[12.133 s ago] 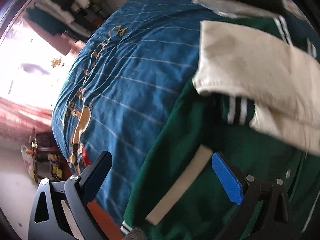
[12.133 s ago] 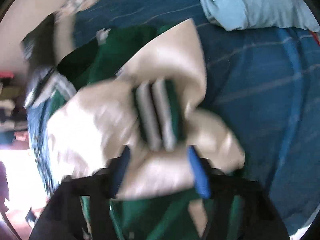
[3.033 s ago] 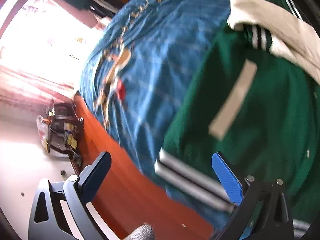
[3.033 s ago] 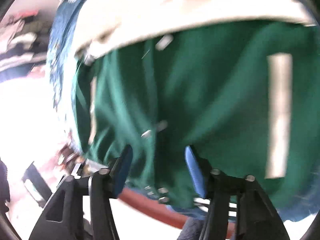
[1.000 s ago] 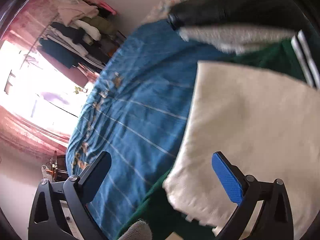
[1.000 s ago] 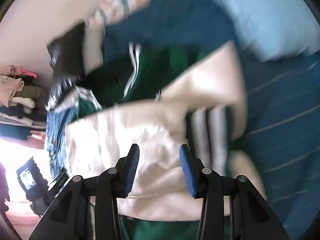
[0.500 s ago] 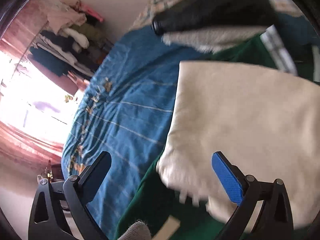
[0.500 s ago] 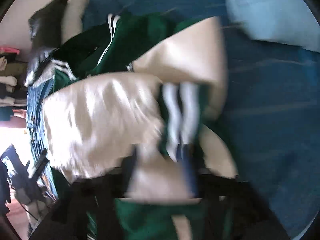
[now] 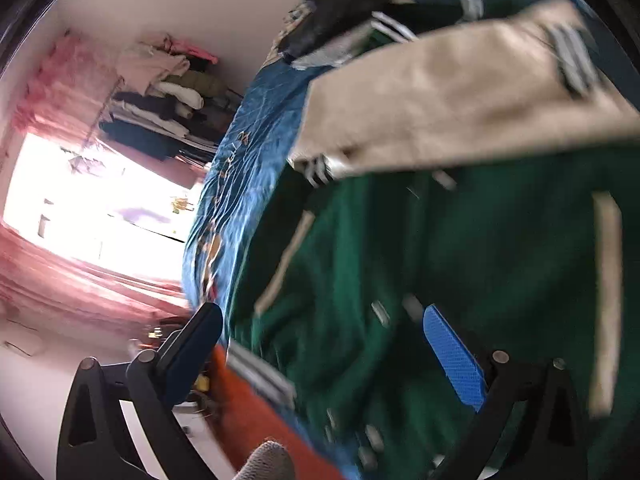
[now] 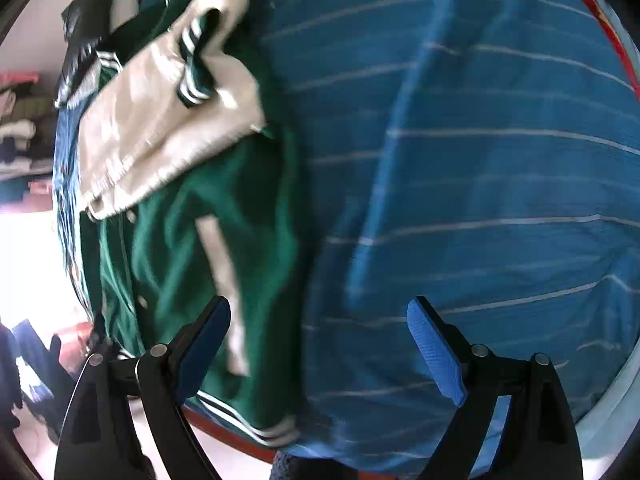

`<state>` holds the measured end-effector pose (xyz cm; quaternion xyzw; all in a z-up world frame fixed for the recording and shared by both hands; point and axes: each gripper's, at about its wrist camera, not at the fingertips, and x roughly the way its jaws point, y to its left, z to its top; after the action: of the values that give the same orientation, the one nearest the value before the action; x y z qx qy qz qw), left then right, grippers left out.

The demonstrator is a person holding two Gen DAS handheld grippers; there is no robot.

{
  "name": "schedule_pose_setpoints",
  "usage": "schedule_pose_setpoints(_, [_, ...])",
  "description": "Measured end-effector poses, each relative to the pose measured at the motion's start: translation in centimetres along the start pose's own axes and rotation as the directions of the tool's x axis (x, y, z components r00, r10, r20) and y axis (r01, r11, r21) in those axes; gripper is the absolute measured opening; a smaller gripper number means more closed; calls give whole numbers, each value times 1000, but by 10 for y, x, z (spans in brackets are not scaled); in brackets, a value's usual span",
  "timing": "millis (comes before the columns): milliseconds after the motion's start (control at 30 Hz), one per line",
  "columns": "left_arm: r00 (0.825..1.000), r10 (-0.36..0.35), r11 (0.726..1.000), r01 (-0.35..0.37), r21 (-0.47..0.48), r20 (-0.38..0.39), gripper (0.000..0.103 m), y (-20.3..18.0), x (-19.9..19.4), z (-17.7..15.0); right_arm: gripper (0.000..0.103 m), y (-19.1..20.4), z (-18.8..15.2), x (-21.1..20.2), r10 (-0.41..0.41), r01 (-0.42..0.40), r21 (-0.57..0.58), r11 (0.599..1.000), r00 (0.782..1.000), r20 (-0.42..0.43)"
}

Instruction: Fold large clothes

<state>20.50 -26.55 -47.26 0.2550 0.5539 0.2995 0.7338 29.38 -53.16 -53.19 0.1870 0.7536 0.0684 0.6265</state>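
Note:
A green varsity jacket [image 9: 460,264] [image 10: 208,232] lies on a blue striped bedspread [image 9: 248,152] [image 10: 480,160]. Its cream sleeves [image 9: 448,96] [image 10: 160,120] are folded across the upper body, their striped cuffs showing. The striped hem [image 10: 248,424] lies at the bed's near edge. My left gripper [image 9: 320,344] is open above the jacket's lower half, nothing between its fingers. My right gripper [image 10: 318,344] hovers over the jacket's right edge and bare bedspread, its jaws opening with nothing between them.
A dark garment [image 9: 344,4] and plaid fabric lie at the head of the bed. A rack piled with clothes [image 9: 168,96] stands against the wall beside a bright window [image 9: 92,208]. The orange bed frame [image 9: 256,416] runs along the near edge.
Both grippers have pulled back from the folded sleeves toward the jacket's hem. The right gripper's jaws have widened and let the cream sleeve go. The sleeves now lie across the jacket.

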Motion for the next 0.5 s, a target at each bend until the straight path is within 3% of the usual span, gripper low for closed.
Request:
schedule_pose_setpoints(133, [998, 59, 995, -61, 85, 26, 103, -54, -64, -37, 91, -43, -6, -7, 9, -10, -43, 999, 1000, -20])
schedule_pose_setpoints(300, [994, 69, 973, -85, 215, 83, 103, -125, -117, -58, 92, -100, -4, -15, 32, -32, -6, 999, 999, -42])
schedule_pose_setpoints(500, [992, 120, 948, -124, 294, 31, 103, -180, -91, -52, 92, -146, 2, -22, 48, -45, 46, 998, 997, -67])
